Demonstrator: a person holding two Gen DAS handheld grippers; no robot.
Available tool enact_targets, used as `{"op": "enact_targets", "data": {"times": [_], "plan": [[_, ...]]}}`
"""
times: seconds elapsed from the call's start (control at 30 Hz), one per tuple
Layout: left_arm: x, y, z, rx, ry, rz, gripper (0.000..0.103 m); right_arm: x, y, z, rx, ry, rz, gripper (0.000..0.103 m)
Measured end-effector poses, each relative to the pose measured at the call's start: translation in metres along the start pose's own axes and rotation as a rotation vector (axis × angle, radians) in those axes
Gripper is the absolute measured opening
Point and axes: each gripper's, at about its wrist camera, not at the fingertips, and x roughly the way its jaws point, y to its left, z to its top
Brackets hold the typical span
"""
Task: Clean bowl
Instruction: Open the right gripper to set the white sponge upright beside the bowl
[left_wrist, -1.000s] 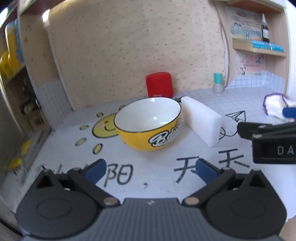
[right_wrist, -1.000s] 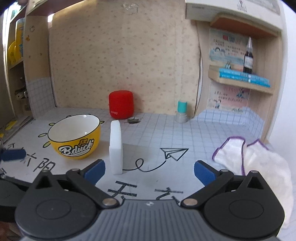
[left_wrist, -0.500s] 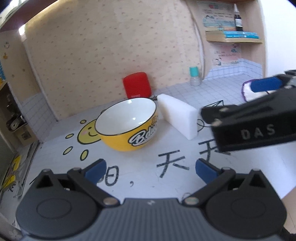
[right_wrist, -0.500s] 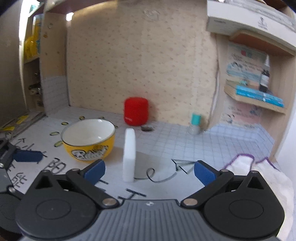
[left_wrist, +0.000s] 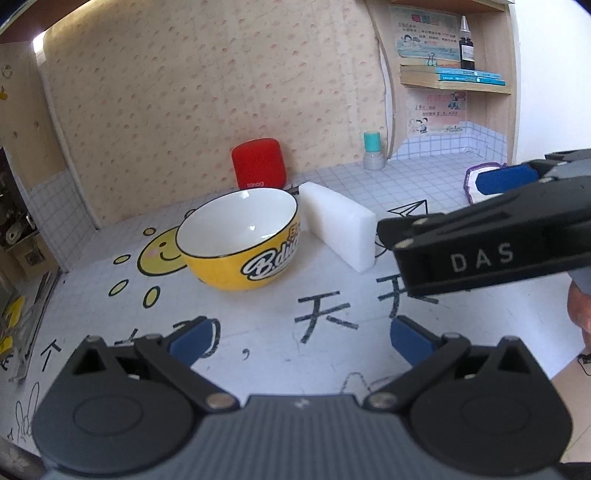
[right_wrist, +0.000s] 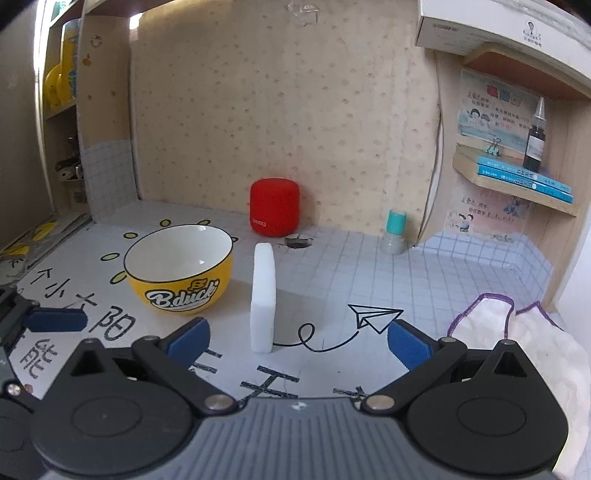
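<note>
Right hand-held gripper (right_wrist: 297, 341) gapes wide, empty, lined on the upright sponge (right_wrist: 263, 295); I keep my left hand-held gripper (left_wrist: 301, 341) wide facing the yellow bowl (left_wrist: 242, 238).

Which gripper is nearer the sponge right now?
Right, as far as I can judge. The right gripper faces the upright white sponge head-on, just short of it. The left gripper sits back, lined up more with the yellow bowl. Both open.
</note>
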Motion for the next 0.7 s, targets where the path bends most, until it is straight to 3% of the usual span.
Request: {"op": "enact_targets", "data": {"times": [0.2,0.7], "plan": [[-0.0003,0.0036,-0.0004,-0.042,0.01,0.006,0.103,0.0015,0.0039,0.0007,0.01,0.01,-0.002,0.103],[-0.0009,0.0008,-0.0012,-0.03,0.017,-0.004,0.103,0.0047,0.0072,0.0041,0.015,0.013,0.012,0.103]]}}
